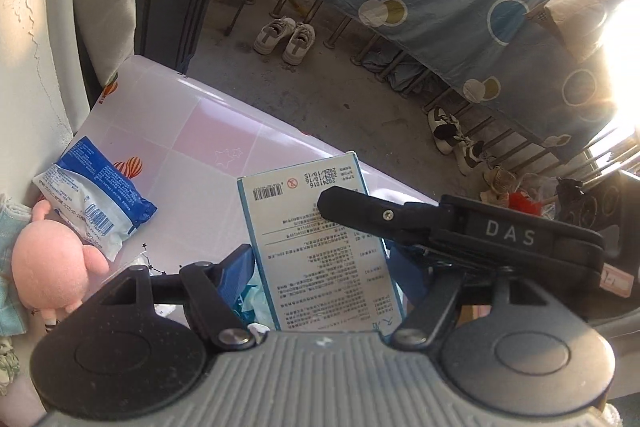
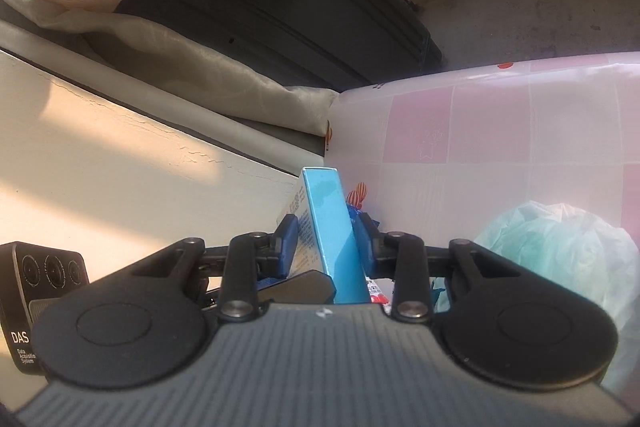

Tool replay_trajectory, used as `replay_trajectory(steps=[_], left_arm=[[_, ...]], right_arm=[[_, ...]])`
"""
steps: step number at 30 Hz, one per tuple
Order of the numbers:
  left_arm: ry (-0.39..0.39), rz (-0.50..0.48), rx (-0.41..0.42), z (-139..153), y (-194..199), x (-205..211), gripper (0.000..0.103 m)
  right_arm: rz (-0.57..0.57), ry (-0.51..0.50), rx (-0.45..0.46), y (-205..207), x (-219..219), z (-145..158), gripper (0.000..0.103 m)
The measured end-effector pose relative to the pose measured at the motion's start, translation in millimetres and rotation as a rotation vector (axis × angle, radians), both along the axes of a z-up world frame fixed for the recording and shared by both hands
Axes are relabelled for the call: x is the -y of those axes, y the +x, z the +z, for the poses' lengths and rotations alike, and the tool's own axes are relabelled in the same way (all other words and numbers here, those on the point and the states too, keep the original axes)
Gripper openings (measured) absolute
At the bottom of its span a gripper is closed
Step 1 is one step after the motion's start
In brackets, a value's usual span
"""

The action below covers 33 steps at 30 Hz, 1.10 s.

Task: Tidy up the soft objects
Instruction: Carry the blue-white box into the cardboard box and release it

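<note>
Right gripper (image 2: 326, 247) closed tight, blue pads (image 2: 289, 241) pressed on something narrow between them; left gripper (image 1: 320, 267) spread wide, finger (image 1: 236, 271) angled outward, both levelled forward

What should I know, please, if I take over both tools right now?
Right tool: shut on the narrow sides of the blue box, held upright above the pink table.
Left tool: around the same box, one finger across its printed face; whether it grips is unclear.
On the table: a blue-and-white packet and a pink plush toy by the wall, a pale green bag to the right.
Done: the box is picked up.
Left: set the box down, then sort the packet, toy and bag; none looks placed yet.
</note>
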<state>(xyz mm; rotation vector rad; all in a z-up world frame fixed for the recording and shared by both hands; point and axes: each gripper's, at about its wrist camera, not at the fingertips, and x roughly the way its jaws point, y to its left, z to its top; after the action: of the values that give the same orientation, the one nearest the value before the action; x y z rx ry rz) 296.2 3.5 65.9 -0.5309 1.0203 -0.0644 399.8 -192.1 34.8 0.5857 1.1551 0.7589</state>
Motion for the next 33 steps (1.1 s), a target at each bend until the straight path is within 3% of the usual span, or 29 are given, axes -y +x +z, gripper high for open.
replay_trajectory(steps=[8, 15, 19, 25, 27, 33], left_arm=[[-0.014, -0.203, 0.015, 9, 1, 131, 0.075], [-0.084, -0.385, -0.033, -27, 24, 258, 0.075], [-0.129, -0.436, -0.058, -55, 45, 311, 0.075], [-0.207, -0.467, -0.1, -91, 78, 368, 0.074], [-0.167, -0.446, -0.125, -103, 84, 378, 0.074], [-0.134, -0.453, -0.129, -109, 81, 366, 0.075]], right_arm=[[-0.175, 0.038, 0.029, -42, 144, 32, 0.03], [-0.373, -0.024, 0.0, -85, 296, 9, 0.03], [-0.458, -0.086, -0.016, -93, 357, -11, 0.03], [-0.56, -0.179, 0.02, -82, 423, -29, 0.03], [-0.601, -0.234, 0.064, -76, 443, -34, 0.031], [-0.666, -0.201, 0.083, -87, 479, -48, 0.031]])
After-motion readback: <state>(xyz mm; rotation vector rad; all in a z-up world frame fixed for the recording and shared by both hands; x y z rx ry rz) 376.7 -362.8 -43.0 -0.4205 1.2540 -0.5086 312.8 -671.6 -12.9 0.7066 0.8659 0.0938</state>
